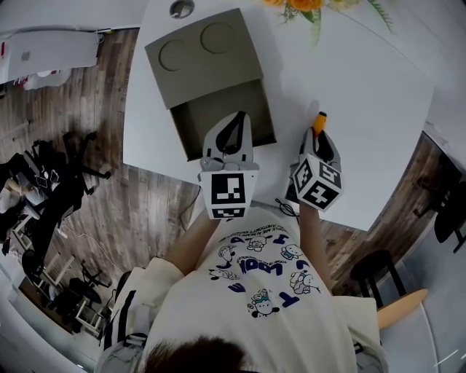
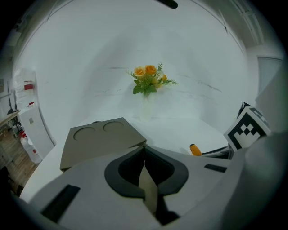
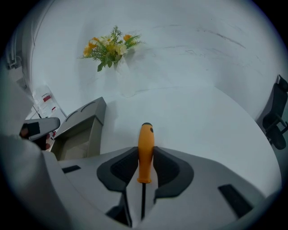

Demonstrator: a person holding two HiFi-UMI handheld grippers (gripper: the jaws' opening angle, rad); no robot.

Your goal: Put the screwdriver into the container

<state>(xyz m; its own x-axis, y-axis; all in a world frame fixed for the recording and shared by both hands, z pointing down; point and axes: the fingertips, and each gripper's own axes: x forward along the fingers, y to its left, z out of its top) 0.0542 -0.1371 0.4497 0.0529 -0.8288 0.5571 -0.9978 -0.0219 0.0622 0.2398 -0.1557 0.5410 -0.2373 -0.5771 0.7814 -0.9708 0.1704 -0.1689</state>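
Note:
The screwdriver (image 1: 319, 120) has an orange handle (image 3: 146, 139) and a thin dark shaft. My right gripper (image 1: 318, 138) is shut on that handle, tip end toward me, just above the white table (image 1: 364, 87). Left of it lies the grey-brown container (image 1: 188, 131), an open box whose lid (image 1: 200, 55) with two round recesses is folded back. My left gripper (image 1: 234, 120) sits at the box's near right wall. In the left gripper view it (image 2: 144, 150) is shut on a thin tan strip of that wall (image 2: 148, 191). The right gripper view shows the open box (image 3: 81, 130) at the left.
A bunch of orange flowers (image 1: 302, 6) stands at the table's far edge. A round metal piece (image 1: 181, 9) lies behind the lid. The table's near edge runs just in front of both grippers, with a dark cable (image 1: 284, 207) there. Wood floor lies to the left.

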